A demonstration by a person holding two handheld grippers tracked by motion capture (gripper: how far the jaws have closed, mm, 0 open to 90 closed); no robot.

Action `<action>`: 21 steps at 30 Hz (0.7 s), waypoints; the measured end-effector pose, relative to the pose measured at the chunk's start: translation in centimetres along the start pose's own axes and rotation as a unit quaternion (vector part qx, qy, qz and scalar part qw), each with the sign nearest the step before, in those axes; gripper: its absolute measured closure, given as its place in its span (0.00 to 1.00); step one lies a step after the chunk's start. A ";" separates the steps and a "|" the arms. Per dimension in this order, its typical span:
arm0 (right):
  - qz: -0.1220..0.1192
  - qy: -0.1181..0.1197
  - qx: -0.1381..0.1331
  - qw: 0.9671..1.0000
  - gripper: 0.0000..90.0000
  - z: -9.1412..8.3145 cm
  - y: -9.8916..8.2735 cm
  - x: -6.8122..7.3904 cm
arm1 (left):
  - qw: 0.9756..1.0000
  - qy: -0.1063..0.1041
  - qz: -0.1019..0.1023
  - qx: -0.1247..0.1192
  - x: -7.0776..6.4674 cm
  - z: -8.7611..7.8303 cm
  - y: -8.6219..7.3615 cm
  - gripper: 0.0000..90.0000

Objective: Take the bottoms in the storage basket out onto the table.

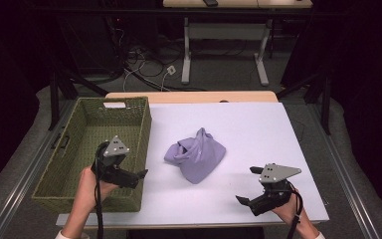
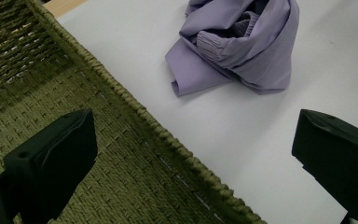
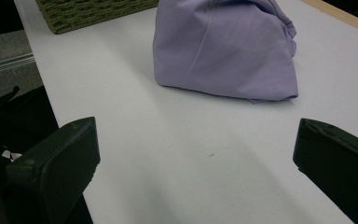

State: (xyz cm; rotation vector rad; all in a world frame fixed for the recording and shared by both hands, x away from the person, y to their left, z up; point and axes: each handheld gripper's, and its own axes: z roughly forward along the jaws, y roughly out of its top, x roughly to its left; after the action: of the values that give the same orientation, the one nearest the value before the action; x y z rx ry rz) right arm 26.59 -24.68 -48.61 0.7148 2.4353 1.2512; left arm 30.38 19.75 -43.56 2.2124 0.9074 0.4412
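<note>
Lilac cloth (image 1: 195, 155) bunched mid-frame; green basket (image 1: 79, 149) at left. Left gripper (image 1: 142, 174) and right gripper (image 1: 248, 185) both wide, empty. No legible writing.

Crumpled lilac garment (image 1: 195, 155) on the white table top (image 1: 258, 134)

The garment is a soft, light purple cloth, bunched into a loose heap with many folds; one corner stands up at the top. In the left gripper view a ribbed elastic cuff (image 2: 213, 43) shows inside the folds. It lies near the middle of the table top, just beside the green woven basket (image 1: 79, 164) but not touching it.
</note>
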 end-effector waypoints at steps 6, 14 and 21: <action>0.001 0.000 0.001 1.000 0.00 0.0 0.0 0.0 | 1.000 0.001 -0.004 -0.006 0.4 -0.7 -0.7 0.00; 0.000 0.000 0.001 1.000 0.00 0.0 0.0 0.0 | 1.000 0.009 -0.009 -0.008 0.9 -1.3 -1.7 0.00; 0.000 0.000 0.000 1.000 0.00 0.0 0.0 0.0 | 1.000 0.012 -0.017 -0.011 1.2 -1.7 -2.6 0.00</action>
State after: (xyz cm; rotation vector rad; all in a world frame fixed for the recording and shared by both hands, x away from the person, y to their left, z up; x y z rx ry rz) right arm 26.57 -24.63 -48.63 0.7147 2.4355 1.2509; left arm 29.06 22.77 -44.12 2.1725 0.9460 0.4618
